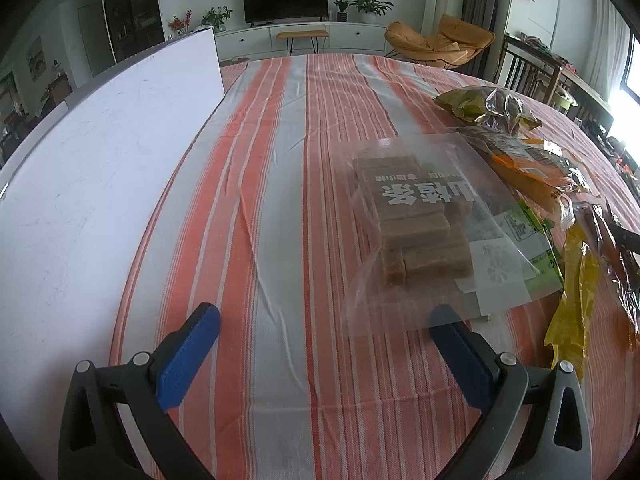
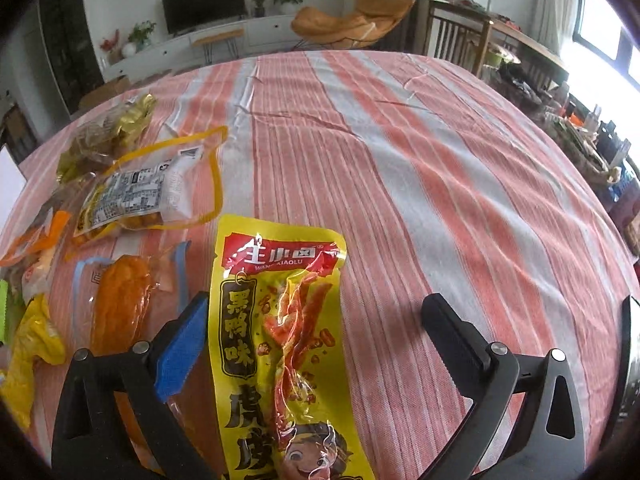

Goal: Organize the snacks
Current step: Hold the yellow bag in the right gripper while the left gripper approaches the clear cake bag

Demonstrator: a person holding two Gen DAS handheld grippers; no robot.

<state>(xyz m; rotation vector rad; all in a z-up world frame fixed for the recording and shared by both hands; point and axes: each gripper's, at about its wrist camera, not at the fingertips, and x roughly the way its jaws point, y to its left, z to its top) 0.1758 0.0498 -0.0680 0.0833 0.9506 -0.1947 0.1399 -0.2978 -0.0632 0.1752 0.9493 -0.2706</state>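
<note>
Snacks lie along our striped orange-and-white tablecloth (image 1: 280, 160): clear bag of brown bars (image 1: 416, 224) by our open left gripper (image 1: 320, 344), yellow printed pouch (image 2: 276, 320) seemingly loose between our wide-open right gripper (image 2: 316, 336), whose fingers could snag it.

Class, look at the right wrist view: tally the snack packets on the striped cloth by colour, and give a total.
Yellow packets: 2
Gold foil packet: 1
Clear packet with yellow edge: 1
Clear packet with blue edge: 1
Orange-edged packet: 1
Total: 6. A green sliver at the left border is too cut off to count.
</note>
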